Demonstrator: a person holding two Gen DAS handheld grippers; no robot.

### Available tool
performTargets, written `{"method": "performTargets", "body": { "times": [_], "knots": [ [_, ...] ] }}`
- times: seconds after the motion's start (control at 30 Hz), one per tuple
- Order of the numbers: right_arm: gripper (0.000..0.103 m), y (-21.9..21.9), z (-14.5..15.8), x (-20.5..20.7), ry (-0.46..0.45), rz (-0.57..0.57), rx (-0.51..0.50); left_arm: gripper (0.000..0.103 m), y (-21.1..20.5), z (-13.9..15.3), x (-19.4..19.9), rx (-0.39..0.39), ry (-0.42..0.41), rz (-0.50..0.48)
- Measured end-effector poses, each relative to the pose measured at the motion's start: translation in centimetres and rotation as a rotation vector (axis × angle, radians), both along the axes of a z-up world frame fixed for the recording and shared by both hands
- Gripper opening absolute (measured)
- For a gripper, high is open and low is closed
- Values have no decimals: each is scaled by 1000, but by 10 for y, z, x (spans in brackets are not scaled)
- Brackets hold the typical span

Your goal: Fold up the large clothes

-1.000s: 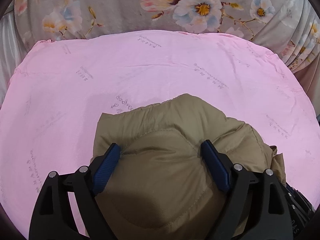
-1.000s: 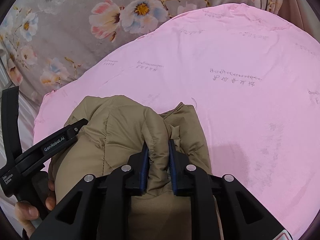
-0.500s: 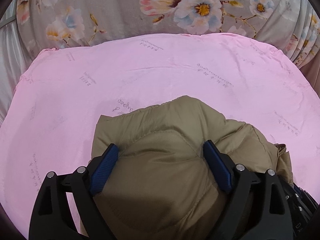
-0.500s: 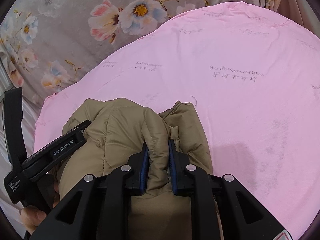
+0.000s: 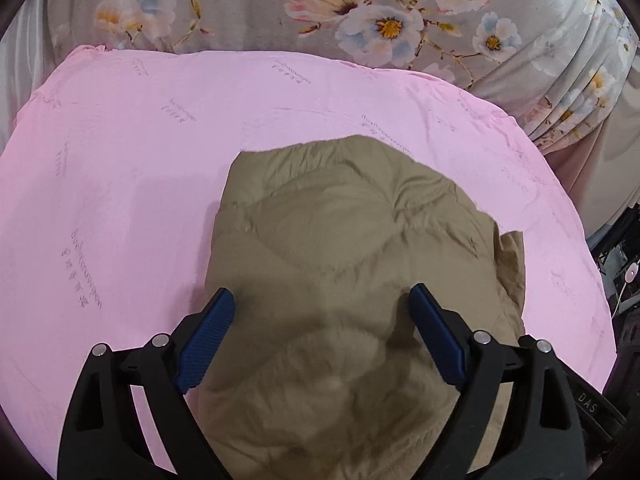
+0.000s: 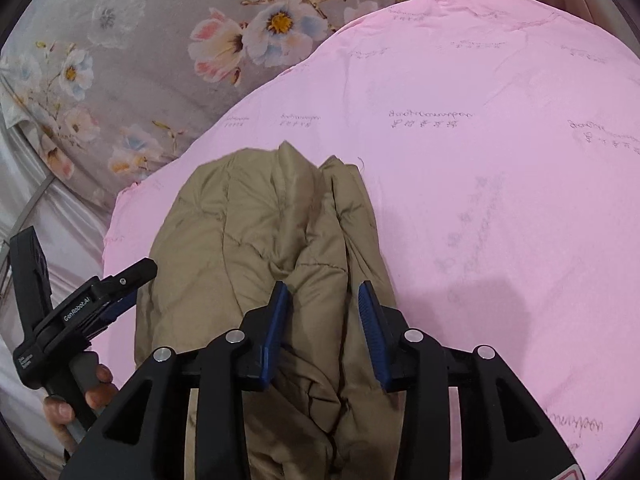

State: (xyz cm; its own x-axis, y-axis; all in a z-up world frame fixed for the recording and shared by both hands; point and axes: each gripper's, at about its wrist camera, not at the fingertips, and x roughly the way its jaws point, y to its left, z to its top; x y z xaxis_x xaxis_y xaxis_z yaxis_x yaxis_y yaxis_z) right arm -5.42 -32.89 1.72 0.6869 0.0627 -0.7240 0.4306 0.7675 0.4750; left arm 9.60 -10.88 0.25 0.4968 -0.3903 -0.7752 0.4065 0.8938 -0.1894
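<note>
Jaws on both grippers are apart. Left gripper (image 5: 322, 332): blue pads spread wide, straddling the near bulk of the tan quilted jacket (image 5: 348, 264); fabric fills the gap between them, and I can't tell if either pad actually presses it. Right gripper (image 6: 324, 332): jaws partly spread, with a raised ridge of the jacket (image 6: 264, 248) standing between the pads (image 6: 276, 332). The left pad looks to touch the fabric, the right pad sits just beside it; nothing is pinched.

Jacket is bunched into a compact puffy mound, stitched seams and creases across the top, several vertical folds on the side facing the right wrist camera. It lies on a pink sheet (image 5: 132, 184) with faint printed lettering scattered over it. Jacket sits toward the near edge of the sheet in both views, with bare pink around its far side and to its left and right.

Right wrist view also catches the left gripper (image 6: 80, 312) from the side at lower left, black body with white branding text, held in the person's left hand (image 6: 76, 400), its tip at the jacket's edge.

Beyond the sheet: grey floral fabric (image 5: 360, 20) along the far side, pleated at the right (image 5: 580, 92).
</note>
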Motion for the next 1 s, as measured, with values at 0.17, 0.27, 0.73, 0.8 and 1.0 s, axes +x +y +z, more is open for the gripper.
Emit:
{"method": "performTargets", "body": {
  "times": [0.17,0.27,0.73,0.8,1.0],
  "knots": [
    [31,9,-10,-2,14,9,-35,93,-2,-15,-14,45,-51,18],
    [31,8,-18,-2,3,10,-23,98,1,-24,-11,36,-49,31],
    [31,4,-35,-1,-49,8,11,98,-8,-34,-18,76,-129,46],
    [32,4,-36,-1,-54,9,11,98,-8,-35,-18,79,-137,47],
    [32,3,-39,-1,-68,5,18,98,-12,-38,-20,91,-164,55]
  ]
}}
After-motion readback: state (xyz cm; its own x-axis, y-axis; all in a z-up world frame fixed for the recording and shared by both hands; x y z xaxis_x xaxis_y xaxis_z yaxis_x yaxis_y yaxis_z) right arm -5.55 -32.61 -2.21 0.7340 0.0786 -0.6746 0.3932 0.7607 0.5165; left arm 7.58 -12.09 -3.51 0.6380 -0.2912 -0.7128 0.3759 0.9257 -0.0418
